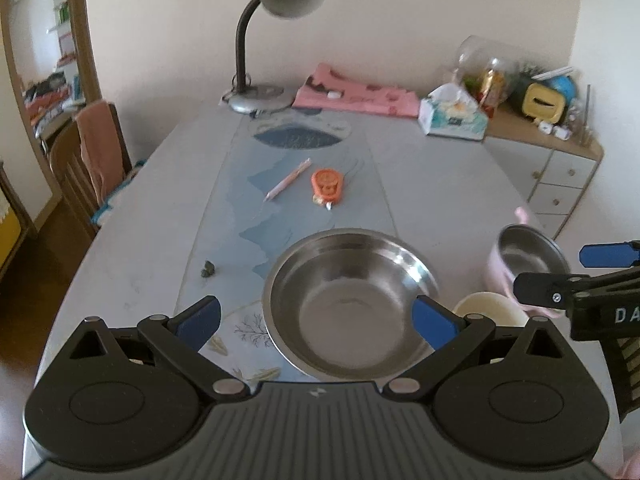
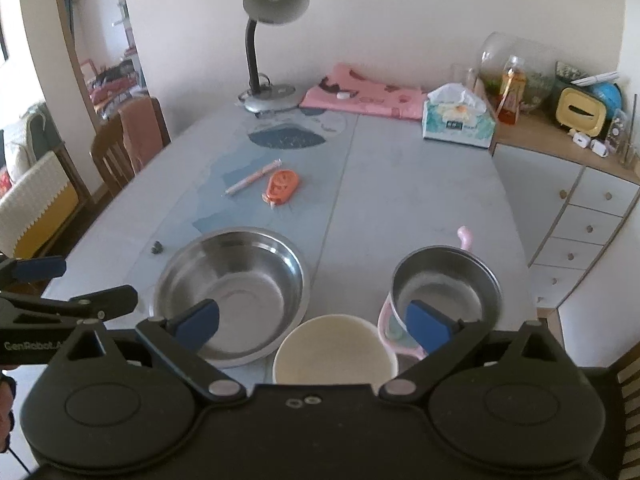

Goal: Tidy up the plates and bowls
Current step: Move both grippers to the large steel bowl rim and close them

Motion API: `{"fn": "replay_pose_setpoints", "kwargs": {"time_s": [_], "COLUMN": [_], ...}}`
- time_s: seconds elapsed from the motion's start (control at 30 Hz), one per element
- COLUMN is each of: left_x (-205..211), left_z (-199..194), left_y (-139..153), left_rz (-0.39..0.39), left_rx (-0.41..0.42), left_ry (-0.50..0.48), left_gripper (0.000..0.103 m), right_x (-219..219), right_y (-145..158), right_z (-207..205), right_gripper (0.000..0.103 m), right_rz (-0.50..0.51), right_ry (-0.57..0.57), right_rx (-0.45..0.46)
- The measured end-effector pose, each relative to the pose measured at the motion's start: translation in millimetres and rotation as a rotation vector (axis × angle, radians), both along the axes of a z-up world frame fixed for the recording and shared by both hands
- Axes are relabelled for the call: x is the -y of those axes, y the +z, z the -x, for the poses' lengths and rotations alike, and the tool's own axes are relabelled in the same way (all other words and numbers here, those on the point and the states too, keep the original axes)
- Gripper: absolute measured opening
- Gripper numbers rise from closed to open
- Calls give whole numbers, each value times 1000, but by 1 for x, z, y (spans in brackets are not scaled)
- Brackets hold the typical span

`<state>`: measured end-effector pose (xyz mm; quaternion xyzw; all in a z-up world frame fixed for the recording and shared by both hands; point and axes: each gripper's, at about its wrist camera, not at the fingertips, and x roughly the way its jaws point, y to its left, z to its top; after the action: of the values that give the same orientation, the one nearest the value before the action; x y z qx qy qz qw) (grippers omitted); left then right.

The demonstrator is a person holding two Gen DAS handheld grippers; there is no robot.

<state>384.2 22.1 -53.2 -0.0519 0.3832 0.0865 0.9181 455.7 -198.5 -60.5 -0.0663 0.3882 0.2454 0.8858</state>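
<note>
left gripper (image 1: 316, 322): jaws spread wide, holding nothing — the large steel bowl (image 1: 350, 304) lies straight ahead between the two blue pads, below them, not touched.
right gripper (image 2: 314, 322): released too, nothing between the pads — the cream bowl (image 2: 334, 354) sits directly under and ahead of it, near the near edge of the surface (image 2: 420, 184).
small steel pot (image 2: 446, 290): pink outside, pink handle pointing toward the far edge; stands just right of the cream bowl, close against it, contact unclear.
key relation: three vessels in a row along the near edge — big bowl left, cream bowl middle, pot right. Left gripper is nearer the big bowl, right gripper nearer the cream bowl and pot. Judging by that, nesting smaller into larger means a short sideways carry leftward.
large steel bowl axis: round, upright, mouth up, no preferred grip direction; the rim is the only hold.
clutter: pink pen (image 2: 253, 178) and orange tape dispenser (image 2: 281, 187) mid-surface, well apart from the bowls.
hidden: cream bowl's near rim is cut off by the right gripper body; its base is unseen.
hard to tell: no plates visible in either view; height of either gripper above the bowls is unclear.
</note>
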Motion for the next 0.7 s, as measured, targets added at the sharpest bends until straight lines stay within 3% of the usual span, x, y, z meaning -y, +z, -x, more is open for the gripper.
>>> {"fn": "replay_pose_setpoints", "kwargs": {"time_s": [0.23,0.57,0.7], "left_x": [-19,-39,-42], "left_z": [-46,-83,-92], "left_y": [-32,-76,-85], "left_rz": [36,88,84], "left_rx": [-108,-221,-245], "left_ry": [32,71,71], "left_gripper": [102,102,94], "right_x": [-26,-48,-55], "right_y": [-29,-75,-88], "right_z": [-49,-88,-95], "right_gripper": [91,75,73], "right_rz": [17,57,66], "right_ry": [17,32,41], "right_rx": [-86,-199,-233]}}
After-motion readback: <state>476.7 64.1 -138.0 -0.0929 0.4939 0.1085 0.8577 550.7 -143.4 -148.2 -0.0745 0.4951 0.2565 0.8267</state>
